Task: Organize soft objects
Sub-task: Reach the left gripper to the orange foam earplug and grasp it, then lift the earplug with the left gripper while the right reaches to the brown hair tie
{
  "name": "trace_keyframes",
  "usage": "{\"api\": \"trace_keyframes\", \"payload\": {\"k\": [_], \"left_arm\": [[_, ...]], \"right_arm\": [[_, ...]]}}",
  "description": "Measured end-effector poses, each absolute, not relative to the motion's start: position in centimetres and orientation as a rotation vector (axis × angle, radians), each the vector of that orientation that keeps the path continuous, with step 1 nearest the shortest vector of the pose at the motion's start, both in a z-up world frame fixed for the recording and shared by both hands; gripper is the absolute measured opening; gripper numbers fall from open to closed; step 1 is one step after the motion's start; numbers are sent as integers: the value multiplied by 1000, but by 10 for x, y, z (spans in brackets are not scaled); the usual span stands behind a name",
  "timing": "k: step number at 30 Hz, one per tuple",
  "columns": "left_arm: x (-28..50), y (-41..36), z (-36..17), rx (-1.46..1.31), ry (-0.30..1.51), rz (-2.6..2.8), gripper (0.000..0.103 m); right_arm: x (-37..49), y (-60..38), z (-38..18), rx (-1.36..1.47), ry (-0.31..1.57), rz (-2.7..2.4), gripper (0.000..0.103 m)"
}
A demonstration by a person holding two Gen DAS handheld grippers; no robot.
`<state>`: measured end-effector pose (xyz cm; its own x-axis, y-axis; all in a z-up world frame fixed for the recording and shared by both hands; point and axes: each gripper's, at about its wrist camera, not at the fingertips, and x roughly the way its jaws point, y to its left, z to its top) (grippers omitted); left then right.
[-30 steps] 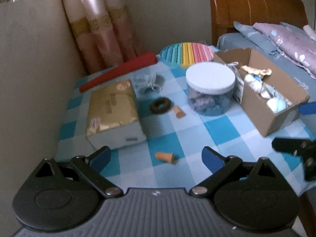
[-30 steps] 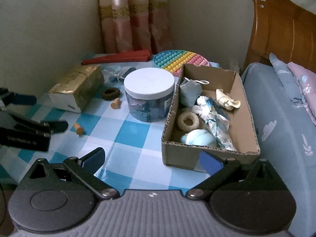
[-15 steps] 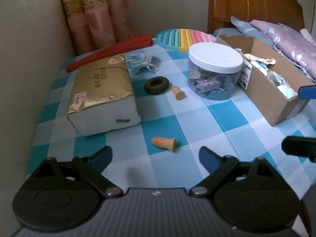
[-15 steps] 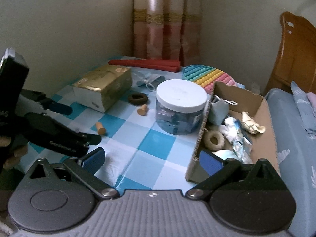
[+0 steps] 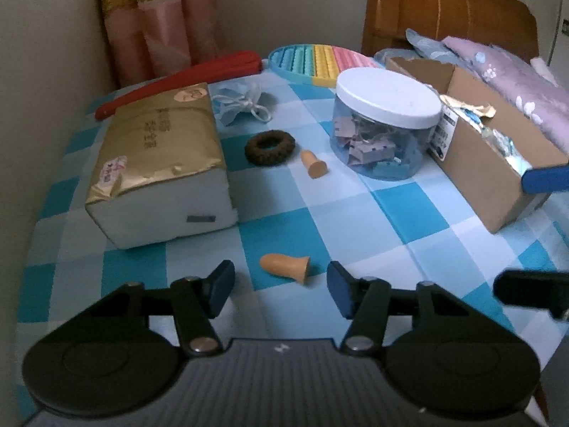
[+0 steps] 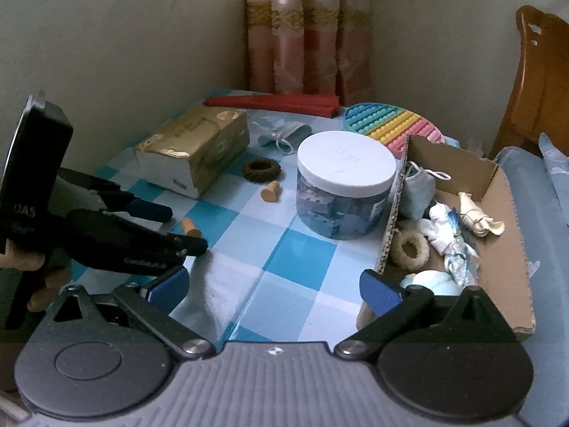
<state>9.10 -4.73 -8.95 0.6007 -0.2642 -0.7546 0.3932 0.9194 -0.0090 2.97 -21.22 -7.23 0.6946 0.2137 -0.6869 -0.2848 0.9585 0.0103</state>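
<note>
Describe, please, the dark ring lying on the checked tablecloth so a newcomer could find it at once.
Start at the gold-wrapped tissue pack and look toward the clear plastic jar with the white lid. Between them lies the dark brown fuzzy hair ring, the tablecloth's only ring; its orange neighbours are solid plugs.

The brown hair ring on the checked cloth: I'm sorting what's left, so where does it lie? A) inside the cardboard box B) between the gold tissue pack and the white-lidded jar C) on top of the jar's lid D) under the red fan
B: the brown hair ring lies flat on the cloth, with the gold tissue pack on one side and the white-lidded jar on the other.
</note>
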Motion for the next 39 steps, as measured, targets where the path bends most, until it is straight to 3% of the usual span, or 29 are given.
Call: {"api": "trace_keyframes", "payload": {"k": [13,39], "left_arm": [[90,-50,-89,165,827,-408,29],[78,-32,-77,197,815,-416,30]], "right_arm": [[33,-201,-80,-102,784,307,103],[101,-175,-45,-373,731,430,103]]}}
